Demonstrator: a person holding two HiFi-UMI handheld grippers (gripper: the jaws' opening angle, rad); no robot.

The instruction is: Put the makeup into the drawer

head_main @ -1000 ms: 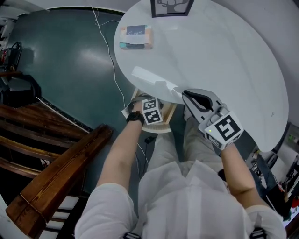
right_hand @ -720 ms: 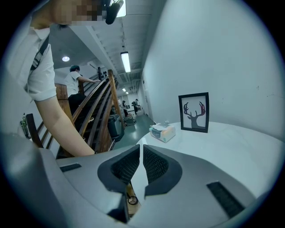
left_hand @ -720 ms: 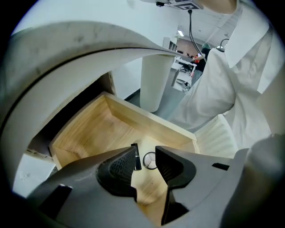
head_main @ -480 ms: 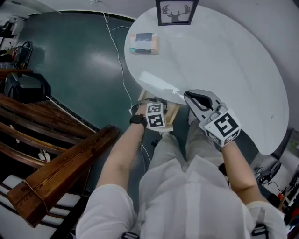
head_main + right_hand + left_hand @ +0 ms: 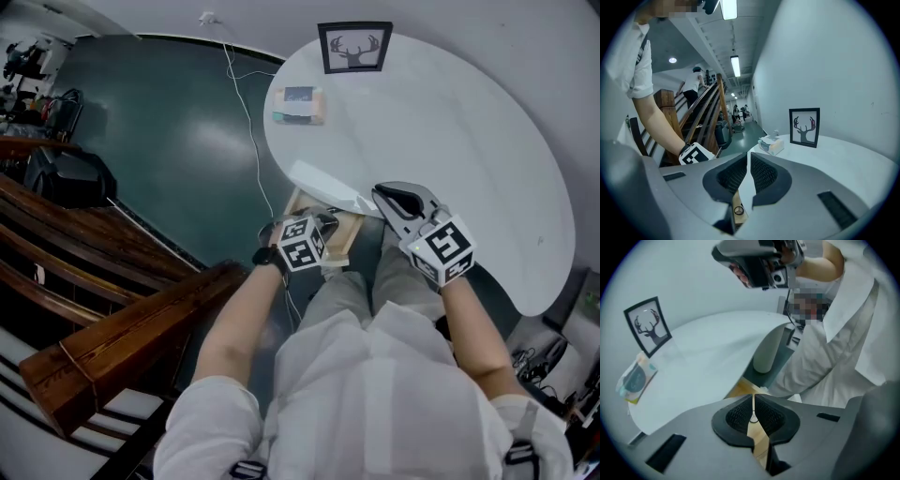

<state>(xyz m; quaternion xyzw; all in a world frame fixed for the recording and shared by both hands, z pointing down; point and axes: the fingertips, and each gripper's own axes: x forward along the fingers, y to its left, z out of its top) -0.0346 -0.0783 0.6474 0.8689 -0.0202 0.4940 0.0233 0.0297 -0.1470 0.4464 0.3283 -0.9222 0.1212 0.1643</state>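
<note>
The left gripper (image 5: 753, 401) is above the pulled-out pale wooden drawer (image 5: 347, 234). Its jaws have just been closing and now meet with nothing between them. The right gripper (image 5: 747, 161), over the rim of the round white table (image 5: 450, 122), is likewise closed and empty. The makeup cannot be made out in any view.

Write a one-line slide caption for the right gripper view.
Shut right hand-held gripper pointing across a white table toward a framed deer picture and a tissue pack.
</note>
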